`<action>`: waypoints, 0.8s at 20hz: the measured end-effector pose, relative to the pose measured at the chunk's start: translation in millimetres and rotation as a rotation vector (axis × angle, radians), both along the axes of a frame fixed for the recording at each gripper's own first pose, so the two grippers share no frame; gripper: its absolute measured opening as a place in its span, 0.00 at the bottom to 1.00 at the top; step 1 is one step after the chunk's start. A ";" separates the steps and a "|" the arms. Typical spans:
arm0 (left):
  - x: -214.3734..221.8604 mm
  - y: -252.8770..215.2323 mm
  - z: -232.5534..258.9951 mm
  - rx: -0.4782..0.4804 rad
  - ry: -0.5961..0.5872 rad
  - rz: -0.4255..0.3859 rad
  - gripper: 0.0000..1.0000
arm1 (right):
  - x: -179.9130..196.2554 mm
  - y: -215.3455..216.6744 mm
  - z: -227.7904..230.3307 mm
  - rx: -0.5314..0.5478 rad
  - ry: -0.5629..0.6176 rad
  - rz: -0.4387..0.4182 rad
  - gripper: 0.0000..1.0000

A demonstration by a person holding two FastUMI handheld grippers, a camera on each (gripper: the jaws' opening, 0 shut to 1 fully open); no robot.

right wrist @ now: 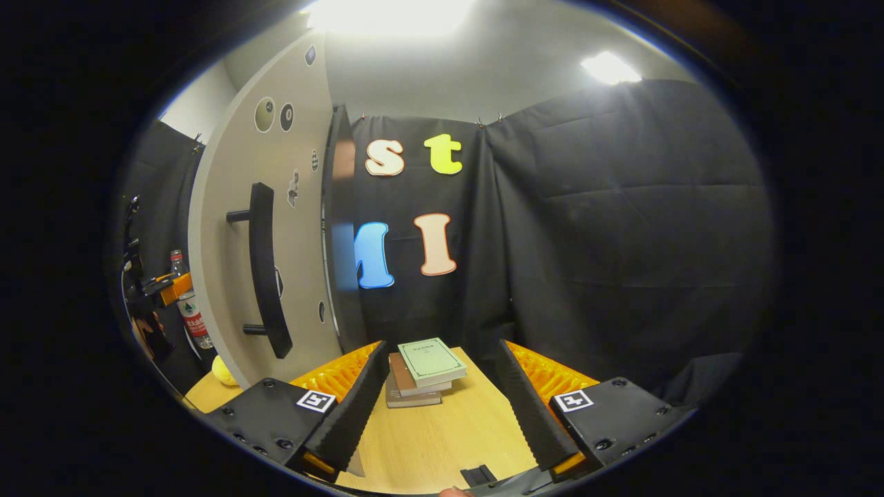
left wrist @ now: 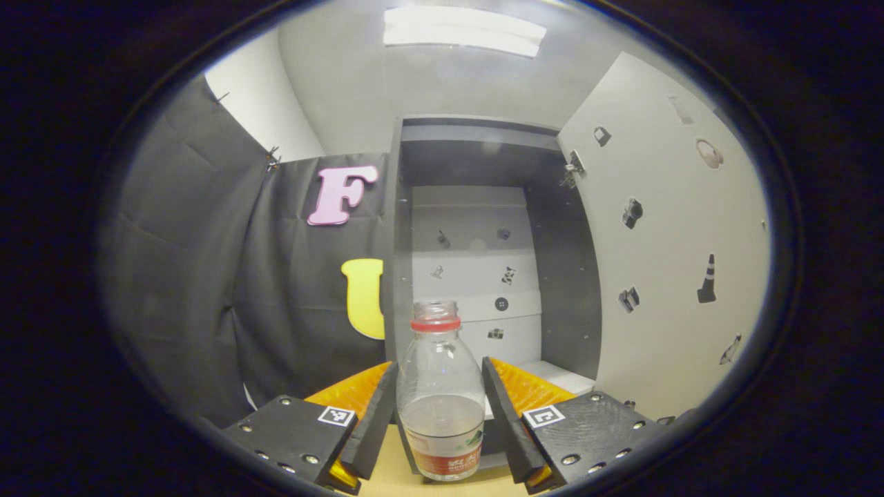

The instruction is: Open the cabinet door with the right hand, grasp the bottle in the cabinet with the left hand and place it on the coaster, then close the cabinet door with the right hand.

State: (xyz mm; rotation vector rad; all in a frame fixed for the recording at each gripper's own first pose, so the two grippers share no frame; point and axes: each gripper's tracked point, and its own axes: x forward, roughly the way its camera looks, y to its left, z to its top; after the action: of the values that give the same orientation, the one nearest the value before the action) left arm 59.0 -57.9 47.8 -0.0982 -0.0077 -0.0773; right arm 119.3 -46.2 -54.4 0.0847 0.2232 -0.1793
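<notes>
Before the open cabinet (left wrist: 476, 228), left tool (left wrist: 439, 414) clenches the bottle (left wrist: 440, 386); right tool (right wrist: 438, 407) released.

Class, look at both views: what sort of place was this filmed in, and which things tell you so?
Probably a staged recording booth, not a real home. Black cloth hangs as walls, a lone cabinet stands with its sticker-dotted door open, and a small wooden table carries stacked books.

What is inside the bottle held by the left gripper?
A little clear liquid fills the lower part of the bottle; above it the bottle looks empty. The label hides the very bottom.
</notes>
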 end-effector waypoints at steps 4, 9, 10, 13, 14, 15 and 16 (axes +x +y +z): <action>-36.6 23.6 -26.0 -0.015 0.040 0.043 0.70 | -3.3 4.7 1.4 0.033 -0.013 0.021 0.99; -72.6 40.3 -58.5 0.003 0.060 0.083 0.70 | -6.2 5.2 5.2 0.062 -0.030 0.027 1.00; -79.6 41.6 -68.7 0.007 0.067 0.087 0.70 | -7.4 4.2 4.7 0.066 -0.031 0.026 0.99; -101.9 40.6 -105.2 0.004 0.108 0.090 0.71 | -7.0 4.6 3.1 0.090 -0.033 0.028 0.99; -107.0 41.5 -116.7 0.002 0.121 0.092 0.71 | -5.9 5.4 3.0 0.094 -0.036 0.030 0.98; -113.2 42.5 -129.1 0.000 0.135 0.094 0.71 | -6.8 5.1 3.2 0.095 -0.043 0.030 0.98; -117.2 43.9 -140.8 -0.003 0.149 0.097 0.73 | -7.5 4.8 3.1 0.093 -0.046 0.029 0.98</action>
State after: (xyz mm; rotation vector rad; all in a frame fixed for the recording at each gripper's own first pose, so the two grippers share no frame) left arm -58.2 -14.0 -93.1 -0.1062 0.1358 0.0271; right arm 111.8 -41.4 -51.2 0.1773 0.1864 -0.1379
